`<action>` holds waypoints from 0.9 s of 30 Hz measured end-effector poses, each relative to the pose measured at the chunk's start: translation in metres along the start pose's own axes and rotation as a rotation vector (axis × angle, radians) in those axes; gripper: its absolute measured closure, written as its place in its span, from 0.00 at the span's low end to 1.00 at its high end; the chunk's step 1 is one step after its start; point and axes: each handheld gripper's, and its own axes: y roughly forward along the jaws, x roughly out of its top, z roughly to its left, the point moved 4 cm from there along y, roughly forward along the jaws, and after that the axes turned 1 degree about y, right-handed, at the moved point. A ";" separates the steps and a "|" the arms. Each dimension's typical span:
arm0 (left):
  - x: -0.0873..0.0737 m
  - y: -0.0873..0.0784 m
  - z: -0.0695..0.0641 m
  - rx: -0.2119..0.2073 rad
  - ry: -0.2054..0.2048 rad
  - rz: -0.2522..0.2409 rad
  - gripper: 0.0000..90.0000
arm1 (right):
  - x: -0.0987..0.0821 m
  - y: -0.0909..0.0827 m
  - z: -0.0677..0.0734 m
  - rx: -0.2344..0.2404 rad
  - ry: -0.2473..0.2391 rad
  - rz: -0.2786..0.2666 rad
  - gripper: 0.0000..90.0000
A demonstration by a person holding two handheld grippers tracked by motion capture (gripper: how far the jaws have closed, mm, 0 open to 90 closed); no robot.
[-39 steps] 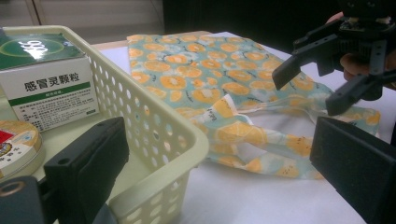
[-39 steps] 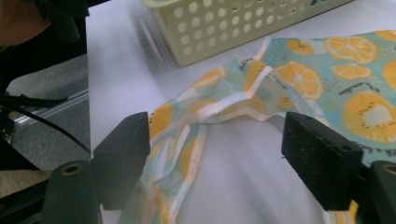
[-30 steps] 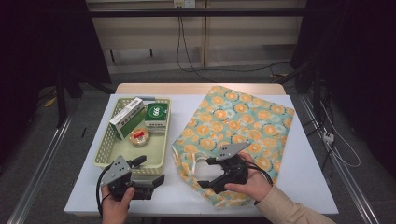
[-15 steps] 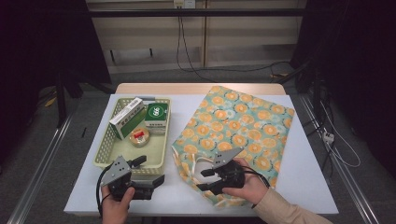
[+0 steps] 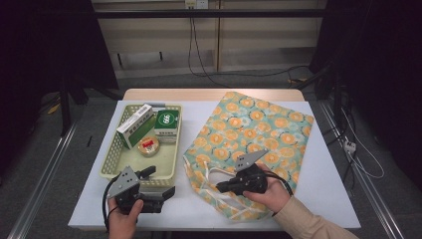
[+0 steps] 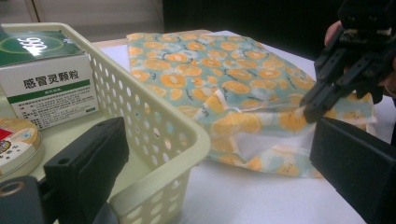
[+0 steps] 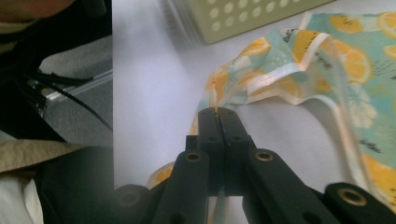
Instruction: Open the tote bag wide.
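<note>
An orange-print cloth bag (image 5: 259, 129) lies flat on the right half of the white table, its mouth towards the person. My right gripper (image 5: 219, 188) is at that mouth. Its jaws have just been closing and now stand shut on the bag's rim, a thin strip of fabric (image 7: 211, 93) pinched at the tips (image 7: 217, 114). The left gripper view also shows the right gripper (image 6: 310, 109) nipping the lifted edge. My left gripper (image 5: 160, 181) rests open at the near right corner of the basket (image 5: 112, 164), one jaw inside the rim (image 6: 173, 135) and one outside.
The pale green basket holds a white-and-green box (image 5: 135, 125), a green medicine box (image 5: 166, 124) and a round tin (image 5: 148, 146). A cable trails from each gripper. The table's front edge runs just below both hands.
The right gripper has slid a little left to the bag's mouth, and its jaws went from wide open to shut on the fabric edge. The left gripper has not moved.
</note>
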 end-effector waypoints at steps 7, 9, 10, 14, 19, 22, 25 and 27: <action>-0.001 0.000 0.001 0.002 0.002 0.003 0.05 | 0.007 -0.028 -0.023 -0.062 0.034 -0.072 1.00; -0.001 0.000 0.000 0.002 0.003 0.003 0.05 | 0.008 -0.035 -0.032 -0.082 0.039 -0.094 1.00; 0.000 0.000 0.000 0.002 0.003 0.003 0.05 | 0.008 -0.039 -0.037 -0.091 0.043 -0.098 1.00; 0.000 0.000 0.001 0.006 0.002 0.002 0.05 | 0.008 -0.052 -0.063 -0.121 0.087 -0.134 1.00; -0.001 0.001 0.001 0.005 0.002 0.004 0.05 | 0.006 -0.060 -0.095 -0.181 0.092 -0.127 1.00; 0.000 0.000 0.001 0.004 0.001 0.002 0.05 | 0.004 -0.063 -0.115 -0.210 0.124 -0.116 1.00; 0.000 0.000 0.001 0.005 -0.002 0.003 0.05 | 0.004 -0.063 -0.130 -0.223 0.140 -0.108 1.00; -0.001 0.000 0.001 0.003 -0.002 0.003 0.05 | 0.003 -0.061 -0.139 -0.234 0.154 -0.103 1.00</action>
